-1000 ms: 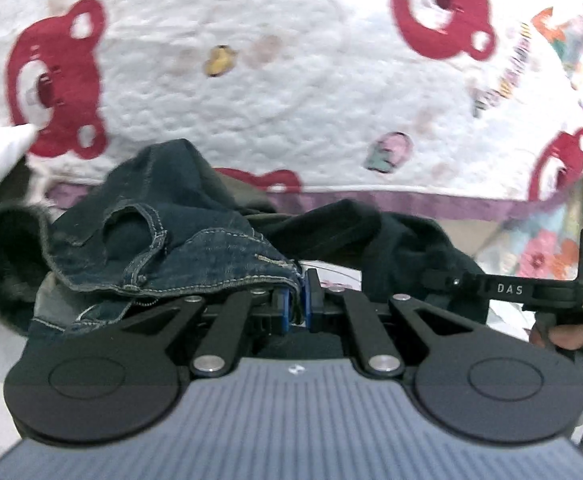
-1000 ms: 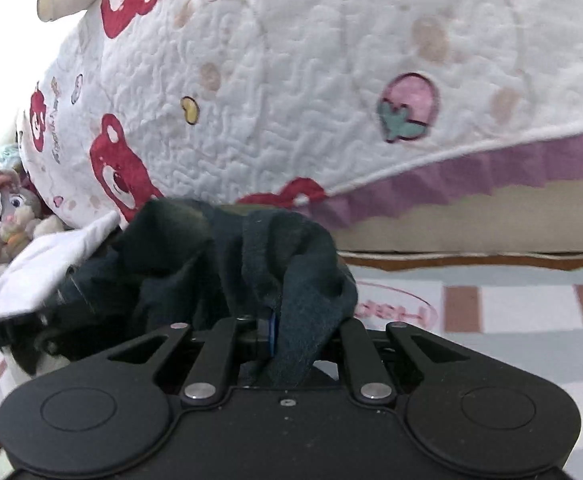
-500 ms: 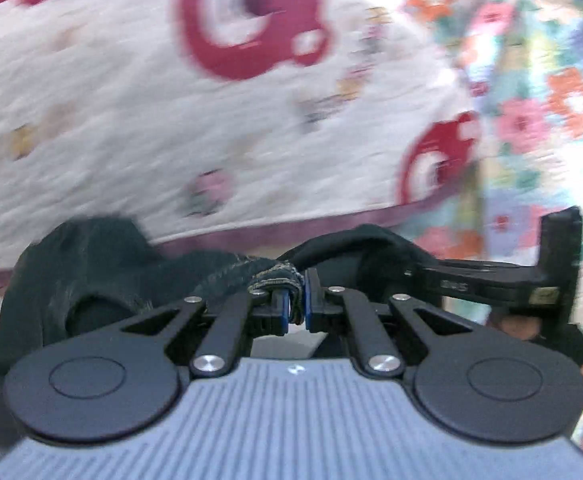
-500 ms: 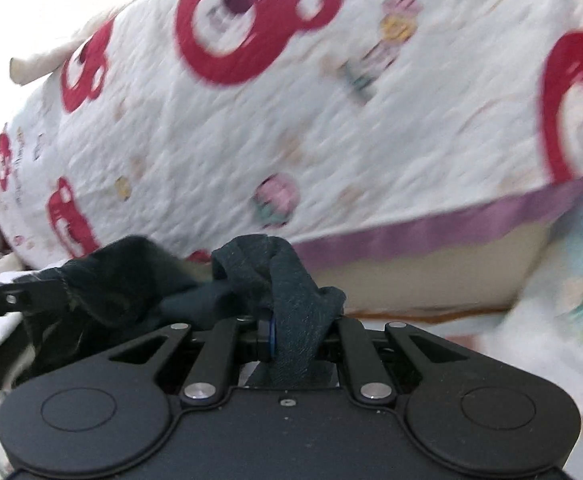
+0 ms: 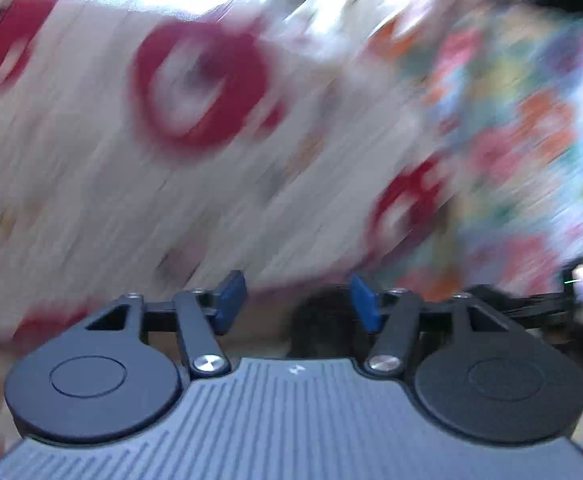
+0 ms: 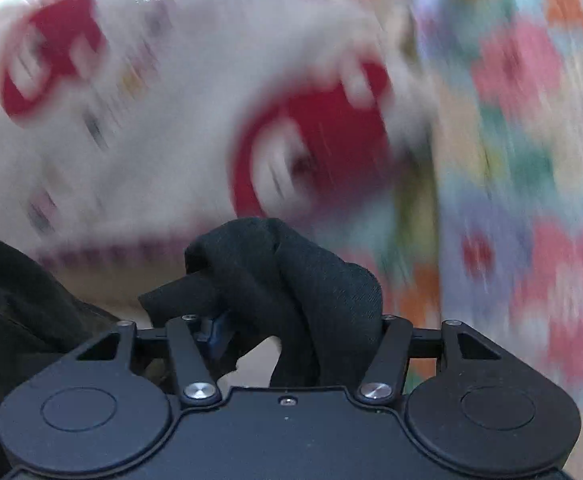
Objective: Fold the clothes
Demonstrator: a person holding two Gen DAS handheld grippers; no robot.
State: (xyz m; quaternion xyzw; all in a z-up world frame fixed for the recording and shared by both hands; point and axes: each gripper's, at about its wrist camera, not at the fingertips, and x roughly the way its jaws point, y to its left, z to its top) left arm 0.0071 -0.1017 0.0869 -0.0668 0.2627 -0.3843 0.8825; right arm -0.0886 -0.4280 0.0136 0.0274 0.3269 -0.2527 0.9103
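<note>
1. Since the earlier frame both views have swung from sharp to heavily blurred, and the denim pinched in the left hand-held gripper (image 5: 297, 300) is gone from between its pads.
2. Left jaws are opening, blue pads wide apart, nothing between them; a dark blurred lump sits just behind the gap.
3. Right hand-held gripper (image 6: 291, 328) jaws are opening too; the dark garment (image 6: 287, 276) is draped over and btwn the fingers, pads not pressing it.
4. Behind the garment: white quilt w/ red bears (image 6: 179, 128); floral fabric (image 6: 531, 128) to its right.
</note>
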